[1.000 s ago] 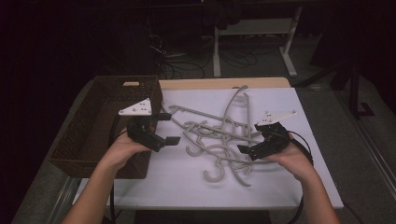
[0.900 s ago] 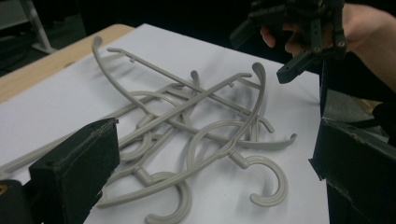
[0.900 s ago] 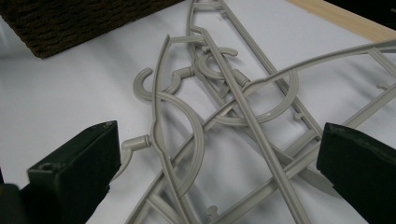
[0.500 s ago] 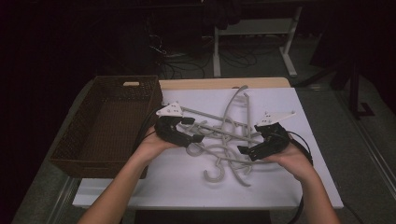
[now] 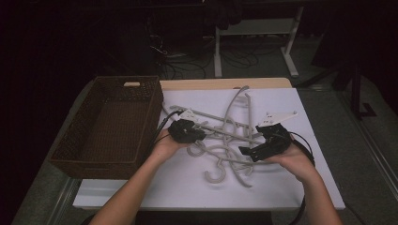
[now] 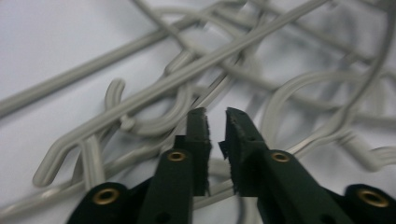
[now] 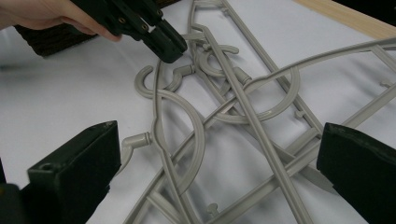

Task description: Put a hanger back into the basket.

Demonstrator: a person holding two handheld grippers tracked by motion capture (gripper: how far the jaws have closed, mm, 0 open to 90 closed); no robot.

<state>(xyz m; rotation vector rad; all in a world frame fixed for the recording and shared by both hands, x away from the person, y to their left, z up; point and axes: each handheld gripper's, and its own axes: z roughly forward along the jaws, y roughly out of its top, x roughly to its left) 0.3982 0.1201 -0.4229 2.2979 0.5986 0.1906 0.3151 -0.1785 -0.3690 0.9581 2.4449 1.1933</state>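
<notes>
Now the left gripper (image 5: 199,136), jaws just closed nearly together on nothing, noses into tangled hangers (image 5: 225,140) mid-table; right gripper (image 5: 246,151) spread. Lifting one hanger risks dragging its interlocked neighbours.

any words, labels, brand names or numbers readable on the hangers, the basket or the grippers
No readable text in any view.
Grey plastic hangers: no lettering or marks visible.
Dark brown woven basket: no label or tag visible.
Left gripper and right gripper: black jaws with brass-coloured screw holes, no brand or number visible.
White table cover: plain, no print.
</notes>
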